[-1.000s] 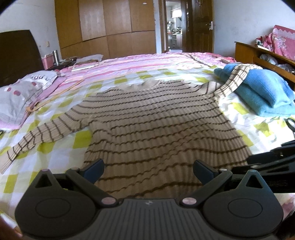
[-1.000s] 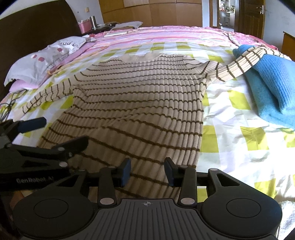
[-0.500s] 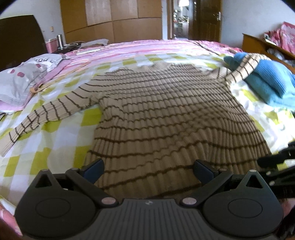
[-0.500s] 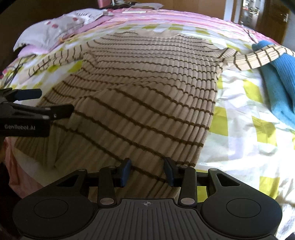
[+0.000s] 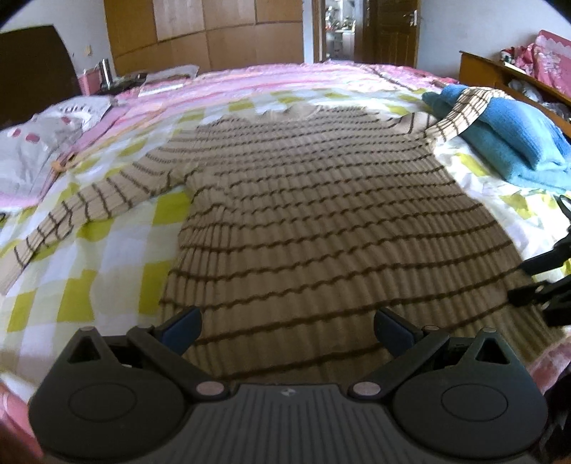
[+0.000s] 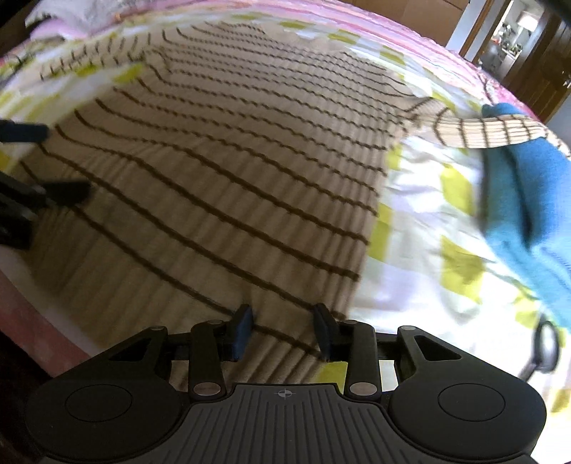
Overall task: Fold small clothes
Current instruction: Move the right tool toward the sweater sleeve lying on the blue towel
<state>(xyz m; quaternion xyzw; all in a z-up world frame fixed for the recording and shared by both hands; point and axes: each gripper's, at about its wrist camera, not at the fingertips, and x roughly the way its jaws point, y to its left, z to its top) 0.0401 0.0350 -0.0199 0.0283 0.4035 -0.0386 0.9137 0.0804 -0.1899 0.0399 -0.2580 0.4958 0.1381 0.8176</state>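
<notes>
Because the striped sweater [image 5: 321,221] lies flat across the bed [image 5: 107,271], filling the middle of both views with its hem at the lower edge, both tools sit at that hem, likely to lift it for a first fold. Spread wide, the left gripper [image 5: 285,330] has its fingers [image 5: 180,328] straddling cloth without pressing it. Narrower, the right gripper [image 6: 282,330] is closing, hem between its fingers [image 6: 241,330], not yet pinched. One sleeve drapes over the blue towel [image 5: 514,142] at upper right, so it needs pulling in.

A bed [image 5: 117,271] in checked yellow-and-white and pink covers fills the room; wooden wardrobes [image 5: 214,32] and an open dark door [image 5: 390,32] line the far wall.
</notes>
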